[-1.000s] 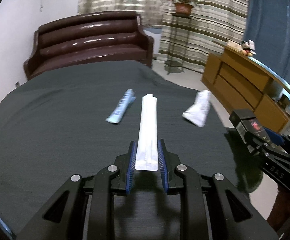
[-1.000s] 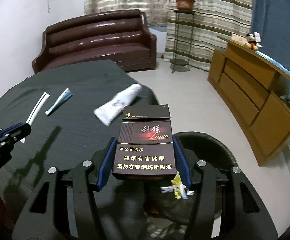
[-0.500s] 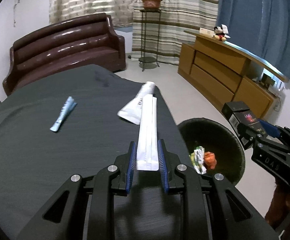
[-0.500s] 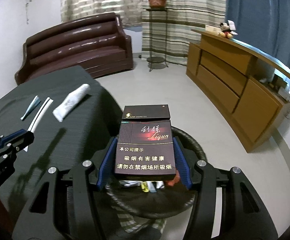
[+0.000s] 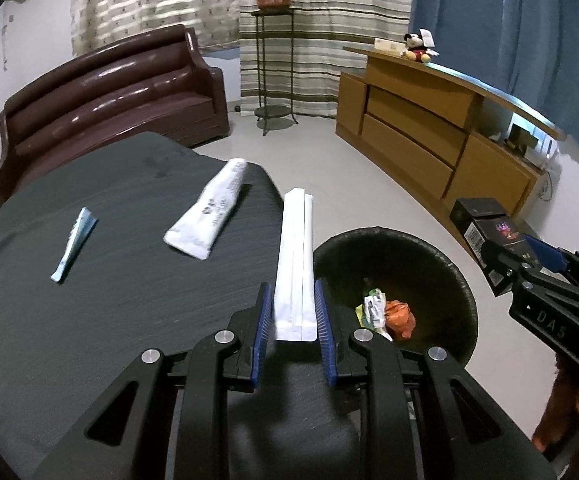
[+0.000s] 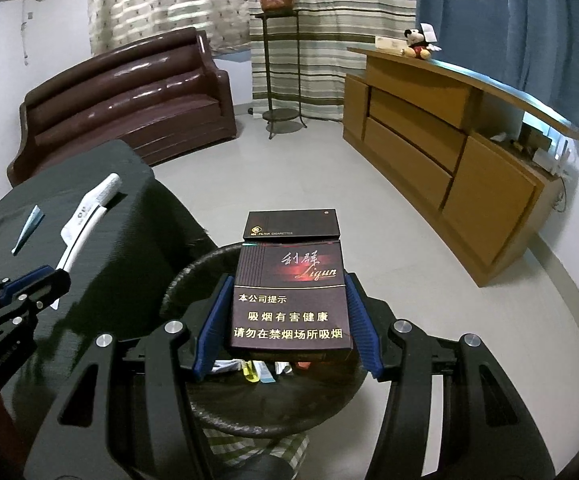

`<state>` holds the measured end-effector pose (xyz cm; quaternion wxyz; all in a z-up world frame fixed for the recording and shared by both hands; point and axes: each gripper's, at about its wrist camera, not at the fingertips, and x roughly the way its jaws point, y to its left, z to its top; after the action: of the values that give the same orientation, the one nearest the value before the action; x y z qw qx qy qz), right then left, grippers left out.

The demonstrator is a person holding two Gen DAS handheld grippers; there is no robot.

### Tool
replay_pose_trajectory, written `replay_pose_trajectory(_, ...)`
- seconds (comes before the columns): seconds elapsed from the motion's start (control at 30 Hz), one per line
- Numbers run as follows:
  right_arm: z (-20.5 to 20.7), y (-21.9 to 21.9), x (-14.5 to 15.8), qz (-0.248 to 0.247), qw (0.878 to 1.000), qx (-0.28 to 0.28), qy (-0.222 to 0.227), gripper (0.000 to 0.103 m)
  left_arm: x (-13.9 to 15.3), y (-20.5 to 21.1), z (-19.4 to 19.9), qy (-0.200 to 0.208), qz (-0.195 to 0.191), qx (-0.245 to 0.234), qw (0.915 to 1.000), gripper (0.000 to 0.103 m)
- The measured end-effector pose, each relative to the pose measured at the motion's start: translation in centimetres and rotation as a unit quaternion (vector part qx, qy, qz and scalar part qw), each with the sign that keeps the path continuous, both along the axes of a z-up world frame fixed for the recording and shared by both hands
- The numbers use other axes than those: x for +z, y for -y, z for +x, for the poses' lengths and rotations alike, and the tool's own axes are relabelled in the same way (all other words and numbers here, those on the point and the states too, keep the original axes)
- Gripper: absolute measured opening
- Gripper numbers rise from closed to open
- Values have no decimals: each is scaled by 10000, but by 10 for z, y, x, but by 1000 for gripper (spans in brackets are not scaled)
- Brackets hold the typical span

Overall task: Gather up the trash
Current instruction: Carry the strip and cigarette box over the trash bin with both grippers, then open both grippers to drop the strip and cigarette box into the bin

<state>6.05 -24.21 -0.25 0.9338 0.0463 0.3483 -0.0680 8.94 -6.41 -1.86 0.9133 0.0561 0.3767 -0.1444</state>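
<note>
Both grippers loaded, both near the bin. Left gripper (image 5: 289, 316) has its fingers pinching the near end of a long white paper sleeve (image 5: 295, 256), probably a chopstick wrapper; the rest sticks out forward, free end over the edge of the dark surface (image 5: 109, 340). Gripped at one end so the length hangs clear and can tip in. Right gripper (image 6: 285, 322) has its fingers pressed on the two long sides of a dark cigarette pack (image 6: 291, 296), lid flipped open at the far end; side grip keeps the flat box level. In the right wrist view the pack sits directly above the black bin (image 6: 205, 264); in the left wrist view the bin (image 5: 441, 256) stands on the floor just beside the surface with crumpled wrappers (image 5: 385, 312) already inside.

Still on the surface: a white tube (image 5: 209, 212) and a small blue sachet (image 5: 74, 244), well apart from each other, both untouched.

Judgement: carry step nearly done, next is release over the bin. Sleeve is light and long, could catch the rim or flutter out.
</note>
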Motion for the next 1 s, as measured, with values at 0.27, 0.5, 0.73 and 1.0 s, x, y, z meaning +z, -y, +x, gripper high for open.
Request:
replay_pose_trajectory(0.27,3,10,-6,73,9999,-71,-50,54,-6,22,7,-21,143,-145,9998,23)
replay_pose_trajectory(0.5,8,19,-12,158,9997,-141,-104,54,-14,31,10,-96,250,-230,9994,23)
replay_pose_trajectory(0.73,15,21,-17,186,9996,-158,-113,55,-18,40,17,-159,353,-216,9990,23)
replay_pose_trajectory(1.0,13,25,-16,228,9994,-252,-97,56,-15,38,16,-153,342,-164,9992,50)
